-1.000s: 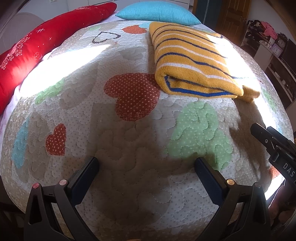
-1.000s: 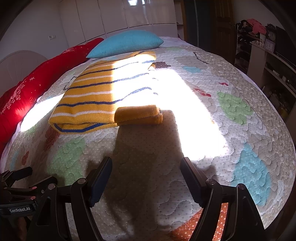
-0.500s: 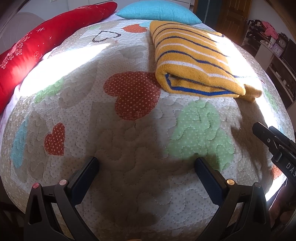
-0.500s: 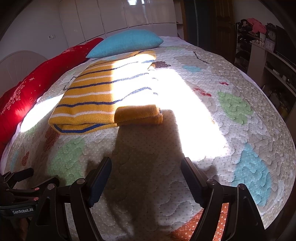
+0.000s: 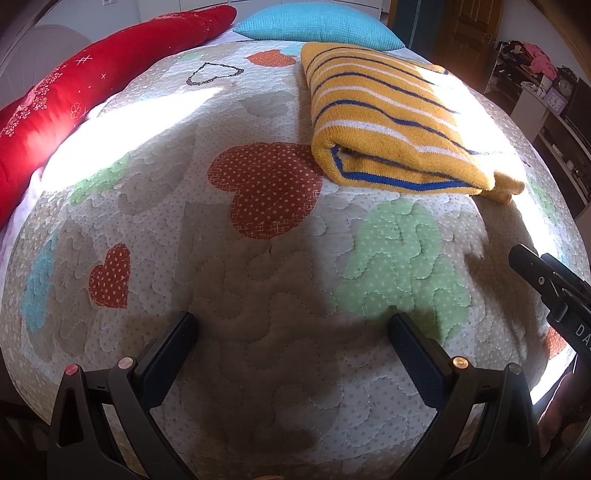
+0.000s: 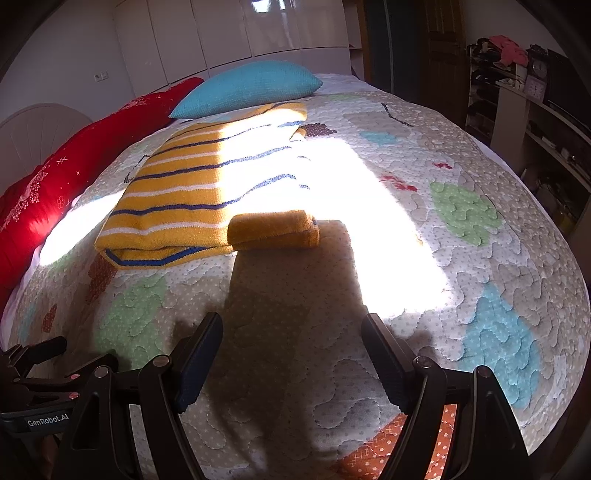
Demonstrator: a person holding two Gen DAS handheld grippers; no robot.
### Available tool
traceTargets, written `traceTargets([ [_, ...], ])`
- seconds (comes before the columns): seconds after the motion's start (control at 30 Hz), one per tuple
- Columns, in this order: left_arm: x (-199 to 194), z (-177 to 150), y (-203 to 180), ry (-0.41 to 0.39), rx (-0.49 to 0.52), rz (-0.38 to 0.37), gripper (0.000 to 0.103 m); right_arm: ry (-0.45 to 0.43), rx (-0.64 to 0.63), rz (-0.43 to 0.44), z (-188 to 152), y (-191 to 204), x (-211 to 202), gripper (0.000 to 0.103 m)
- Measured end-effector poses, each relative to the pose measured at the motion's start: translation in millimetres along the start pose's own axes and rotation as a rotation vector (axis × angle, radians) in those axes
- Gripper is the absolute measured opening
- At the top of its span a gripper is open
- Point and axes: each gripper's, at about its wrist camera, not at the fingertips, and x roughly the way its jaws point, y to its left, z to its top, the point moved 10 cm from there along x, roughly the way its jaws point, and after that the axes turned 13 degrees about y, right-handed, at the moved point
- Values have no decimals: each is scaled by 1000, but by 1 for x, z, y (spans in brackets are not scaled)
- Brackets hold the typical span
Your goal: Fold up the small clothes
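A folded yellow sweater (image 5: 388,122) with blue and white stripes lies on the quilted bed (image 5: 258,280). It also shows in the right wrist view (image 6: 207,195), with a folded yellow sleeve (image 6: 273,229) sticking out at its near right corner. My left gripper (image 5: 291,328) is open and empty, low over the quilt, well short of the sweater. My right gripper (image 6: 291,332) is open and empty, also near the bed's front edge. The right gripper's body shows at the right edge of the left wrist view (image 5: 554,291).
A long red pillow (image 5: 74,88) runs along the bed's left side. A turquoise pillow (image 6: 247,88) lies at the head. Shelves with clutter (image 6: 535,122) stand to the right of the bed. White wardrobe doors (image 6: 240,33) stand behind.
The left wrist view has shifted slightly, so the sweater sits a little farther right and up in the frame. The right gripper has barely moved. Both jaws stay open.
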Motion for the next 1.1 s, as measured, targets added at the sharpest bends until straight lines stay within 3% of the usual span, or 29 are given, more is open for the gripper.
traceTargets([
  [0.93, 1, -1, 0, -11, 2, 2, 103, 0, -19, -18, -6, 6, 2, 85],
  [1.1, -21, 3, 1, -88, -8, 19, 103, -45, -7, -4, -2, 5, -12, 85],
])
